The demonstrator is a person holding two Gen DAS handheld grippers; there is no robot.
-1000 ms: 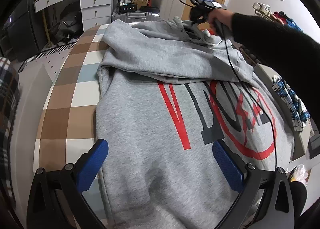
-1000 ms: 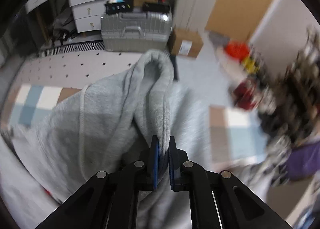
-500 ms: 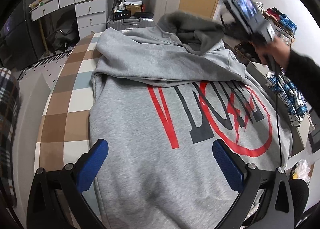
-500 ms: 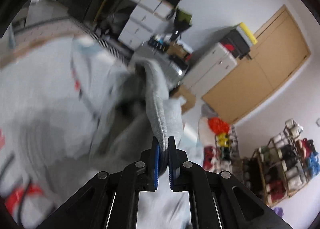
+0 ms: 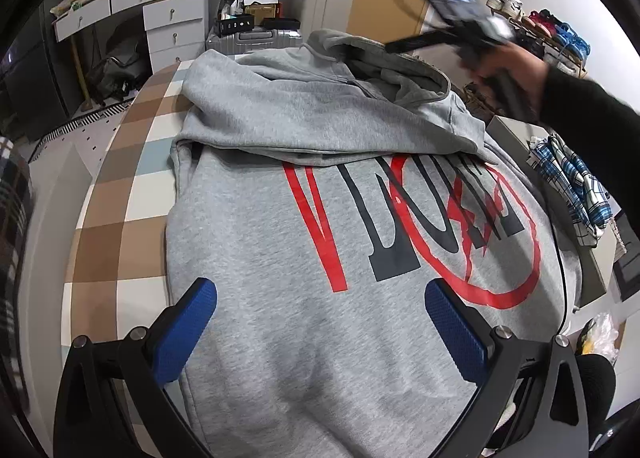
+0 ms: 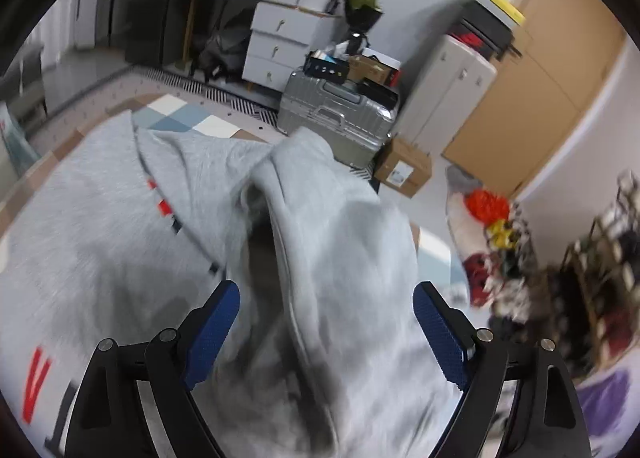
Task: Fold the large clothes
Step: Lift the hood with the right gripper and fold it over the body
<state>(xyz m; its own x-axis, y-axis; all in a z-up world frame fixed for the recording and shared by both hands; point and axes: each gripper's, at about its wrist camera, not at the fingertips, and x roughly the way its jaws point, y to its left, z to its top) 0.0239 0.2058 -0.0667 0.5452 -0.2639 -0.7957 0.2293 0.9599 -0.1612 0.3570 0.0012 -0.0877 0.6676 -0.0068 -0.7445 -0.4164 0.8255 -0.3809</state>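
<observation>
Grey hoodie point(image 5: 360, 258) with the red and dark print is spread flat on the checked tabletop point(image 5: 132, 185), hood point(image 6: 320, 209) flopped back over the top part. Right gripper point(image 6: 326, 322) has just been opening its jaws, so they're wide apart now with the hood fabric loose between them, not pinched. Left gripper point(image 5: 320, 322) hovers over the hem, jaws spread wide, holding nothing.
</observation>
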